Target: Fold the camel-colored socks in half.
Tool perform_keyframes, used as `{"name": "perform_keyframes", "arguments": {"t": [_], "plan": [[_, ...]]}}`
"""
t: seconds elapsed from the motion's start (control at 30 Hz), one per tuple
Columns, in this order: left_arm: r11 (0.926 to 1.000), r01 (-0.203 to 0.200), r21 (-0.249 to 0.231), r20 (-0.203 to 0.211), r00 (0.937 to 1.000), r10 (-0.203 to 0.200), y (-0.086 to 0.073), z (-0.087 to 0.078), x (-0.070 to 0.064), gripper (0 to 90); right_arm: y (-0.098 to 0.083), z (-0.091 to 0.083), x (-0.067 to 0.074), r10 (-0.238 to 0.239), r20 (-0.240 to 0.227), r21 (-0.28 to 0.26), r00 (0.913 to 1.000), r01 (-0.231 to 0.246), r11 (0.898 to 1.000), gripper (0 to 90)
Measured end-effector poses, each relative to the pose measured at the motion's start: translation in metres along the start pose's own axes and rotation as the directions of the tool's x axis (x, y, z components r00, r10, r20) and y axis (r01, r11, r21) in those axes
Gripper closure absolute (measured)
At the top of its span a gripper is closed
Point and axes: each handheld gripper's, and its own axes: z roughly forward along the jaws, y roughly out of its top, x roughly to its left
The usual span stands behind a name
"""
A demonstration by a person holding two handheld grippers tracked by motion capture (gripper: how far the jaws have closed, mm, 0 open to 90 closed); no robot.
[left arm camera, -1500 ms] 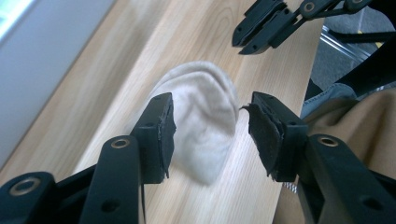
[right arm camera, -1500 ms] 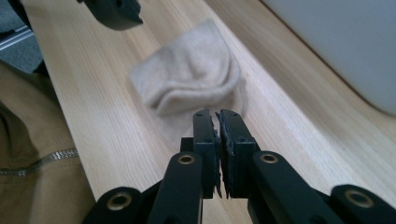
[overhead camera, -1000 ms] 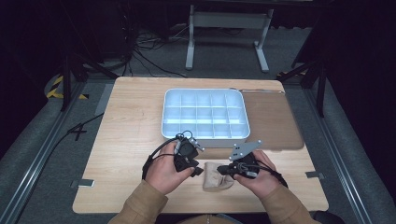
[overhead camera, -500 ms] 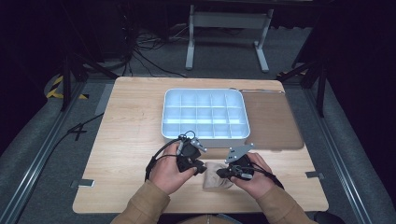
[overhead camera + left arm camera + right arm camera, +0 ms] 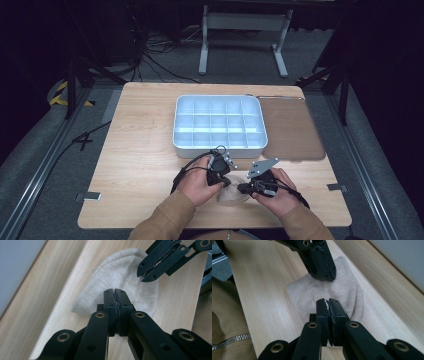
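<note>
Left gripper (image 5: 116, 296) has just been closing, now pinching the sock (image 5: 117, 277), right gripper (image 5: 328, 306) clamped on it too, so I'd lift both evenly

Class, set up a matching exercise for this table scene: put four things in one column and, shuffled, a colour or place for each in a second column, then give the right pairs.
Things:
1. compartment tray
2. sock
3. brown mat
4. left gripper

Descriptions:
A. pale beige knit, lying flat at the near table edge
B. black jaws shut together over the fabric
C. white, divided into cells, mid-table
D. flat, right of the tray

Pairs: 1-C, 2-A, 3-D, 4-B
</note>
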Motion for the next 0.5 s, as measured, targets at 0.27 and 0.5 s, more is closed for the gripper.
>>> {"name": "perform_keyframes", "arguments": {"t": [0.27,0.5], "plan": [[0.9992,0.01,0.037,0.01,0.9999,-0.01,0.0,0.003,0.001,89.3,-0.011,0.004,-0.003,0.028,0.011,0.04,0.9995,-0.029,0.999,86.8],[0.9988,0.023,0.043,0.014,0.9996,-0.024,-0.002,0.006,0.001,89.5,-0.011,0.009,0.0,0.016,0.032,0.073,0.9994,-0.018,0.997,89.3]]}}
